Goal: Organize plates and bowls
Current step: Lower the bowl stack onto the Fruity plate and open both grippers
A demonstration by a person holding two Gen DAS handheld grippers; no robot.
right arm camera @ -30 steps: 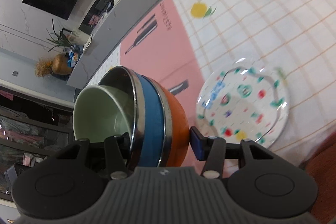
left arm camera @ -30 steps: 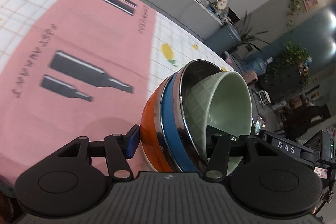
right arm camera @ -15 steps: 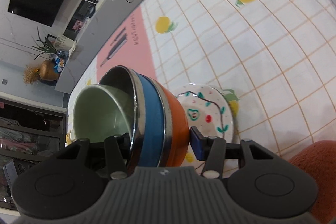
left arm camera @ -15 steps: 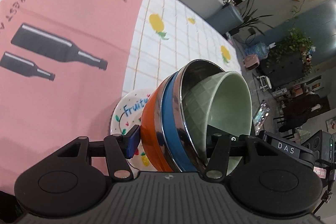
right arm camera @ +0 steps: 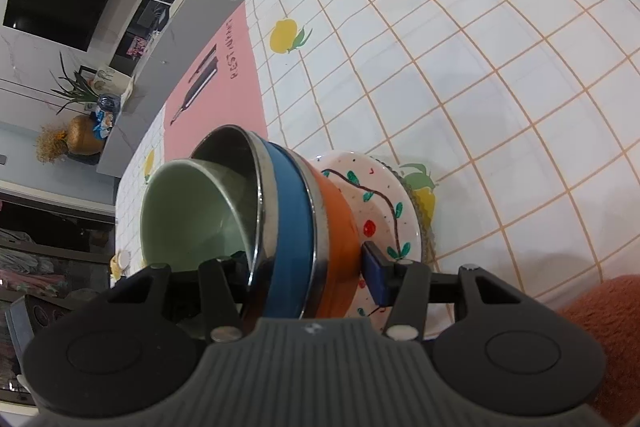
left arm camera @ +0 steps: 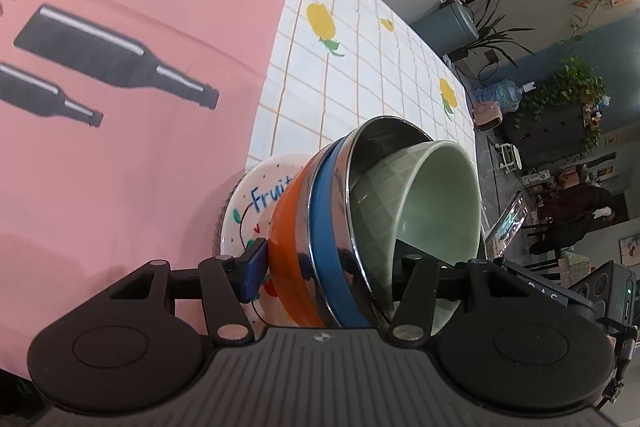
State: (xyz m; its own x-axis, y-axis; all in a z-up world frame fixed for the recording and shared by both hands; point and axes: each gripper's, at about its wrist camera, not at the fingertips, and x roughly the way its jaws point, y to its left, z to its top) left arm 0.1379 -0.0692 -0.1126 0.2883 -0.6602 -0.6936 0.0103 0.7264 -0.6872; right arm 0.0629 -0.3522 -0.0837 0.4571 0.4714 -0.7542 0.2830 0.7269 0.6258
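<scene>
Above the fruit plate: bowl stack, tilted, just over it.
Left tool: clamps the stack's walls.
Right tool: grips the same stack.

There are 3 bowls nested together: 1 orange bowl outermost, 1 blue bowl with a steel lining inside it, and 1 pale green bowl innermost. Directly beneath the orange bowl lies 1 painted plate. There are 2 claws, 1 left claw and 1 right claw, at the nested bowls.
</scene>
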